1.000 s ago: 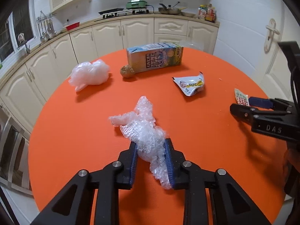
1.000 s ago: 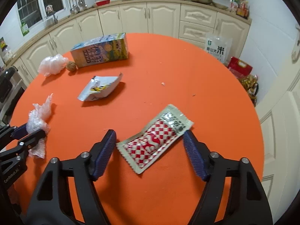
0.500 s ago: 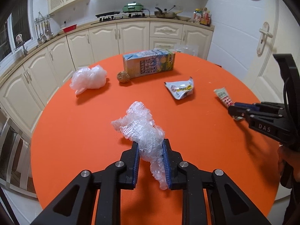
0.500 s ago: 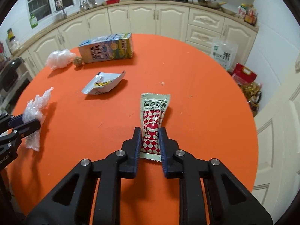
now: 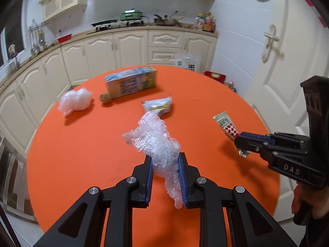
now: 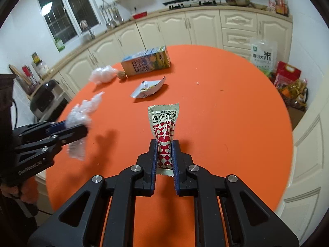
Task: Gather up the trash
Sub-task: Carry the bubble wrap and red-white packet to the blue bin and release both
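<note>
An orange round table (image 6: pixel 236 107) carries a carton (image 6: pixel 146 63), torn wrapper (image 6: pixel 147 86), plastic wad (image 6: pixel 102 75) and small brown ball (image 6: pixel 121 75).

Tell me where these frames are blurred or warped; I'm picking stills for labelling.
Left wrist view: the carton and far cabinets are smeared by motion, while the plastic wrap in the left gripper is sharp. Right wrist view: the sachet in the right gripper is crisp, though the wrap at the left edge is blurred. Both views: fisheye bends the cabinets and table rim, with dark corners.

Crinkly clear plastic wrap (image 5: pixel 156 144); glossy foil sachet (image 6: pixel 164 123); matt orange tabletop (image 6: pixel 226 113); printed cardboard carton (image 5: pixel 131 81).
</note>
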Available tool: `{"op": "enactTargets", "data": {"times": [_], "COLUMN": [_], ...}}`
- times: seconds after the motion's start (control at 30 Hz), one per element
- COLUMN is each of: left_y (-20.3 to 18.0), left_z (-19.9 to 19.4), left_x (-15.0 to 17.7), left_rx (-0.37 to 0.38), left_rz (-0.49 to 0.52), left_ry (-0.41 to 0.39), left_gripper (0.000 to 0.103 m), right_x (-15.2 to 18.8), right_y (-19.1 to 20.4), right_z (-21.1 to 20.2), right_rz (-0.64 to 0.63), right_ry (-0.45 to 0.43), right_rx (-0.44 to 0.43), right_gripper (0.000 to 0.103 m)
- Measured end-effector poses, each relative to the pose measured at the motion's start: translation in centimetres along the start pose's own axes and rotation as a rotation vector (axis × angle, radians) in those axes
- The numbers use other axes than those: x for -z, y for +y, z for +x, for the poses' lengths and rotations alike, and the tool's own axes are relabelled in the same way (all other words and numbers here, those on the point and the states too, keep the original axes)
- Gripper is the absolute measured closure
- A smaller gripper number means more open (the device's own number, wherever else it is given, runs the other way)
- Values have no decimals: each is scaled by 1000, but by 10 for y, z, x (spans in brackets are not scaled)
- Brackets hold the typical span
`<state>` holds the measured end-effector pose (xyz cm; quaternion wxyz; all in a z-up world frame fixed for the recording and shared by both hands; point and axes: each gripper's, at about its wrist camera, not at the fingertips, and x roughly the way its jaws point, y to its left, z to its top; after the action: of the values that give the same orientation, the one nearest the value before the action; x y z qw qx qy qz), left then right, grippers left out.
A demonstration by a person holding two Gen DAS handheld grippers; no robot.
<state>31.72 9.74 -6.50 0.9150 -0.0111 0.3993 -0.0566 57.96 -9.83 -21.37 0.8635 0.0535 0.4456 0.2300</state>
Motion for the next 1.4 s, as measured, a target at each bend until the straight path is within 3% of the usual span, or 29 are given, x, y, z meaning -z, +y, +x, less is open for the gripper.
{"op": "enactTargets", "data": {"times": [0.2, 0.57, 0.8, 1.03, 1.1, 1.17, 1.4], "left_y": [-63, -196, -258, -302, -314, -326, -359], "left_z": [-3, 13, 44, 92, 108, 126, 172], "left_x": [-2, 5, 9, 10, 9, 9, 3], "left_rx": [45, 207, 245, 240, 237, 231, 238], "left_rz": [82, 250, 344, 393, 402, 413, 444], "left_ry": [-2, 40, 94, 163, 188, 213, 273], "left_gripper": [84, 84, 84, 84, 84, 84, 84], "right_x": [26, 98, 138, 161, 168, 173, 187], "right_y": [-24, -102, -156, -194, -204, -210, -220], "right_z": [-52, -141, -149, -130, -125, -122, -116], "right_rz": [36, 155, 250, 310, 326, 329, 330], "right_ry": [-61, -129, -95, -56, -38, -30, 16], "right_rx": [29, 150, 207, 238, 241, 245, 282], "right_gripper": [90, 89, 88, 80, 75, 64, 51]}}
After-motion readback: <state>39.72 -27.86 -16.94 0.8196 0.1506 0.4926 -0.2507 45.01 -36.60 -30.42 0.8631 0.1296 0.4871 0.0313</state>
